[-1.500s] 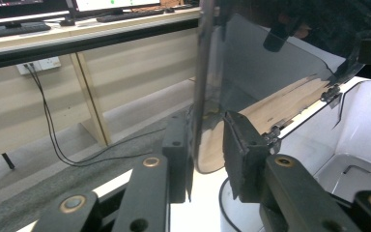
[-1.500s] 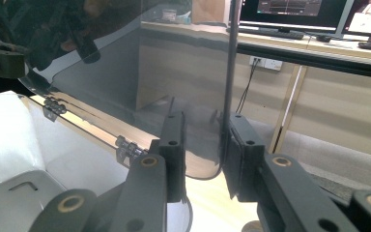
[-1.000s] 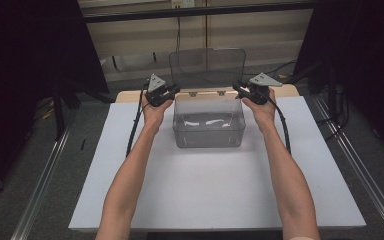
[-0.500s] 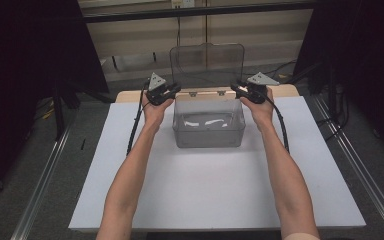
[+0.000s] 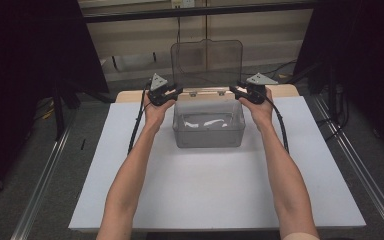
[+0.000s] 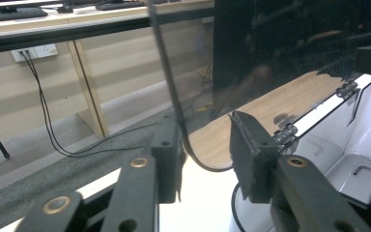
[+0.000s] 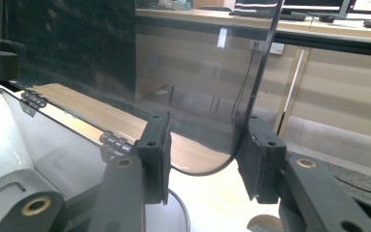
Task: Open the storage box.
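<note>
Flanking clear box [image 5: 208,125]: we see left gripper [image 5: 172,93], right gripper [image 5: 236,90] agape astride upright lid [image 5: 207,62] corners; lid stiff, slick, light, we judge.

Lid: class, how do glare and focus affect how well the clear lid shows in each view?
High view: the lid reads as a dim grey pane, no glare. Left gripper view: it mirrors dark shapes, near tongs soft. Right gripper view: a bright glint near its edge, edge sharp.
</note>
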`<state>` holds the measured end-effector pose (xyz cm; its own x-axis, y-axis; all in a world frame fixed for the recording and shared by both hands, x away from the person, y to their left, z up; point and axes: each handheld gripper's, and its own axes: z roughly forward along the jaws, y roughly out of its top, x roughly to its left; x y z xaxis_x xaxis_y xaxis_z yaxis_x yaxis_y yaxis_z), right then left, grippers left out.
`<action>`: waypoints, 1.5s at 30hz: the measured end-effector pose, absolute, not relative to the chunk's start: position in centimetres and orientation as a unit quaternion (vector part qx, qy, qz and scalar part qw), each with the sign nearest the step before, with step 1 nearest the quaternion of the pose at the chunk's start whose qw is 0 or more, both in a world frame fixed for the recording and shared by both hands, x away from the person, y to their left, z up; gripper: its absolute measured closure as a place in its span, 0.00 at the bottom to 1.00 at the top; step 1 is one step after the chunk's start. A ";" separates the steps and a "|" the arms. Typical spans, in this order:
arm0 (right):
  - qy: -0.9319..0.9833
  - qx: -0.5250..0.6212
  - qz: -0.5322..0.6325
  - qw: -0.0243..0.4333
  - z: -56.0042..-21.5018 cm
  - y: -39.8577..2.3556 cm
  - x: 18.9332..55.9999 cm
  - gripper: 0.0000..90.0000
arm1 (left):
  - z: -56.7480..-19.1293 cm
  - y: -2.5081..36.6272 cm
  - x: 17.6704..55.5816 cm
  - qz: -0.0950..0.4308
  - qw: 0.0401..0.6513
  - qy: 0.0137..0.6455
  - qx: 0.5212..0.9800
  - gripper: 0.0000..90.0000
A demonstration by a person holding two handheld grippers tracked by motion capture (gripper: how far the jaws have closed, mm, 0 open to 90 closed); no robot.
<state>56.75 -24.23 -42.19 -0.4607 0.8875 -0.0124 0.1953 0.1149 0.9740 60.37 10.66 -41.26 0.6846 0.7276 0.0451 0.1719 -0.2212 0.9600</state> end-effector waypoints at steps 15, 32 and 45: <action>0.668 0.409 0.536 0.315 -42.4 -24.4 57.0 0.62 | -41.6 10.7 60.7 0.236 0.552 0.318 0.734 0.66; 0.660 0.427 0.547 0.287 -42.6 -24.7 57.2 0.62 | -42.0 10.5 60.9 0.215 0.563 0.344 0.720 0.63; 0.644 0.450 0.560 0.264 -42.9 -25.0 57.5 0.59 | -42.4 10.6 61.1 0.214 0.567 0.360 0.709 0.53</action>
<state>57.50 -24.96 -42.89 -0.4565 0.8744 0.1642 0.2836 -0.0320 0.9584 61.08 10.61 -42.37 0.6483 0.7541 -0.1051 0.2680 -0.0968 0.9585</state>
